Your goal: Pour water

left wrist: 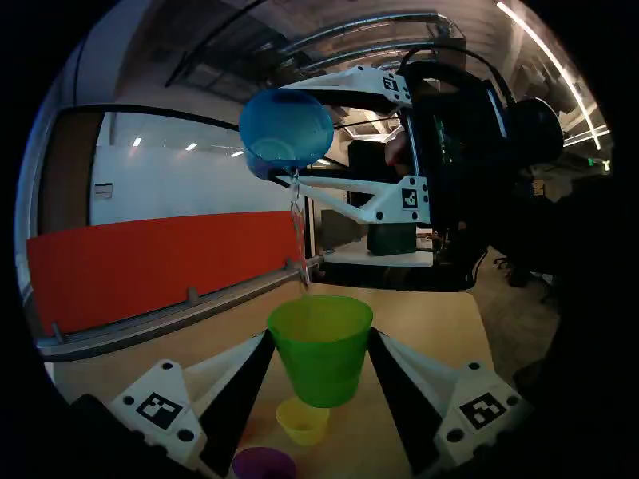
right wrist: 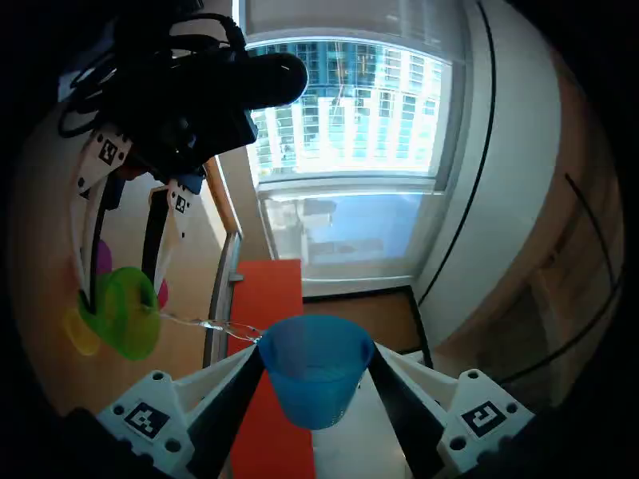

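My left gripper [left wrist: 321,361] is shut on a green cup [left wrist: 321,357], held upright above the wooden table [left wrist: 431,319]. Above it my right gripper [left wrist: 297,132] holds a blue cup [left wrist: 285,132] tipped over, and a thin stream of water [left wrist: 298,227] falls from its rim into the green cup. In the right gripper view the blue cup [right wrist: 315,367] sits between my right gripper's [right wrist: 315,375] fingers, with water [right wrist: 212,324] running across to the green cup [right wrist: 121,311], where the left gripper [right wrist: 120,299] grips it.
A yellow cup [left wrist: 303,421] and a purple cup [left wrist: 263,463] stand on the table below the green cup. An orange panel [left wrist: 160,263] with a rail runs along the table's far edge. A large window [right wrist: 351,144] is beyond.
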